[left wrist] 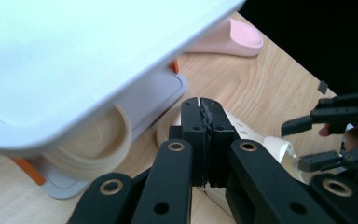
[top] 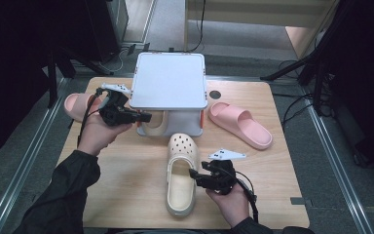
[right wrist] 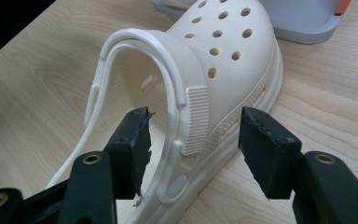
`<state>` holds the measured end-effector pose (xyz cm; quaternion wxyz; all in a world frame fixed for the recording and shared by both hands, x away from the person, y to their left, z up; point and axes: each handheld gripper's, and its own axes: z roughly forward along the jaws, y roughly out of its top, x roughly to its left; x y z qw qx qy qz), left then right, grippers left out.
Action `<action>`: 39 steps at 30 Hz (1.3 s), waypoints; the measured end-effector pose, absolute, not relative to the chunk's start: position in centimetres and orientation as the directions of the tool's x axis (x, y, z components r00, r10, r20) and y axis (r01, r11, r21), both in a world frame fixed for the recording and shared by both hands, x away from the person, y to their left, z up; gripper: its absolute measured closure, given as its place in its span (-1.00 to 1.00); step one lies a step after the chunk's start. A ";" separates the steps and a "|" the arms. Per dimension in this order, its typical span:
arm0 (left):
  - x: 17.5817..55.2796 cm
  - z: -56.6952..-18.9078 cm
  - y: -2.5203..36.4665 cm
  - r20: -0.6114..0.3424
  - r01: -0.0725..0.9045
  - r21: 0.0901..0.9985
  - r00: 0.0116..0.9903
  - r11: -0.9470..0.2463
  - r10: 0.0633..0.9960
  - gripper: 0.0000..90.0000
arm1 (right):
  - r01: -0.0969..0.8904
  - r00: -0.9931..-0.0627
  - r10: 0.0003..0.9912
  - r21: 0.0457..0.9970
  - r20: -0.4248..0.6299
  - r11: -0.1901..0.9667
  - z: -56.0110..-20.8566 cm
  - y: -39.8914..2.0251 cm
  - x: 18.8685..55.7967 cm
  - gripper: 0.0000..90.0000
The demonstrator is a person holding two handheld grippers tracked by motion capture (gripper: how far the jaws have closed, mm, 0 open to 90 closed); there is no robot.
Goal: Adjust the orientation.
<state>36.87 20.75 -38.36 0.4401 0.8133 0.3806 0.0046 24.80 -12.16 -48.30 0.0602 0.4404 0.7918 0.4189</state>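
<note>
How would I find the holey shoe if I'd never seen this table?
Start at the white two-level rack in the middle of the wooden table. Just in front of it lies the cream clog, beside the right gripper. Unlike the pink slides, its toe is dotted with round holes.

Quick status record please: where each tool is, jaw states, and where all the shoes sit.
left tool: shut, empty, raised beside the rack
right tool: open, jaws straddle the side wall of the clog, pads not pressing
clog: on the table, toe toward the rack, in front of it
second clog: on the rack's lower shelf, partly hidden
left slipper: on the table, left of the rack
right slipper: on the table, right of the rack
rack top: bare
</note>
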 end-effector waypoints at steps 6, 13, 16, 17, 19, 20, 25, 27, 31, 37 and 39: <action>38.5 -36.6 21.8 -0.326 0.603 0.741 0.708 -0.296 0.627 0.98 | 0.647 -0.602 0.755 0.712 0.260 0.271 -48.7 -11.3 25.0 -0.01; 40.7 -36.5 22.7 -0.321 0.617 0.738 0.677 -0.273 0.663 0.98 | 0.658 -0.588 0.766 0.704 0.259 0.267 -49.6 -10.6 25.6 0.00; 41.1 -37.0 22.9 -0.312 0.616 0.741 0.669 -0.268 0.674 0.98 | 0.666 -0.572 0.778 0.700 0.260 0.257 -49.9 -10.4 26.0 0.06; 41.2 -37.2 22.9 -0.320 0.621 0.739 0.665 -0.262 0.675 0.98 | 0.667 -0.570 0.780 0.699 0.257 0.257 -50.1 -10.4 26.1 0.07; 41.4 -37.5 23.1 -0.328 0.624 0.740 0.661 -0.251 0.675 0.97 | 0.667 -0.565 0.786 0.700 0.253 0.254 -50.2 -10.3 26.4 0.05; 41.3 -37.5 23.2 -0.323 0.624 0.740 0.658 -0.252 0.680 0.97 | 0.662 -0.568 0.785 0.704 0.247 0.258 -50.2 -10.2 26.5 0.05; 41.6 -38.2 23.2 -0.290 0.622 0.731 0.656 -0.282 0.697 0.98 | 0.648 -0.570 0.790 0.715 0.225 0.264 -50.1 -10.3 26.5 0.20; 41.6 -38.4 23.3 -0.284 0.622 0.730 0.653 -0.282 0.702 0.98 | 0.641 -0.568 0.795 0.720 0.212 0.266 -50.0 -10.4 26.5 0.28; 41.6 -38.6 23.5 -0.294 0.621 0.734 0.655 -0.274 0.696 0.98 | 0.638 -0.566 0.798 0.723 0.207 0.265 -49.9 -10.6 26.6 0.38; 41.5 -38.6 23.4 -0.281 0.613 0.739 0.657 -0.279 0.699 0.98 | 0.621 -0.576 0.799 0.728 0.173 0.290 -49.5 -10.9 27.0 0.58; 41.5 -38.6 23.4 -0.283 0.612 0.740 0.659 -0.278 0.697 0.98 | 0.620 -0.576 0.799 0.729 0.172 0.290 -49.2 -11.1 27.3 0.63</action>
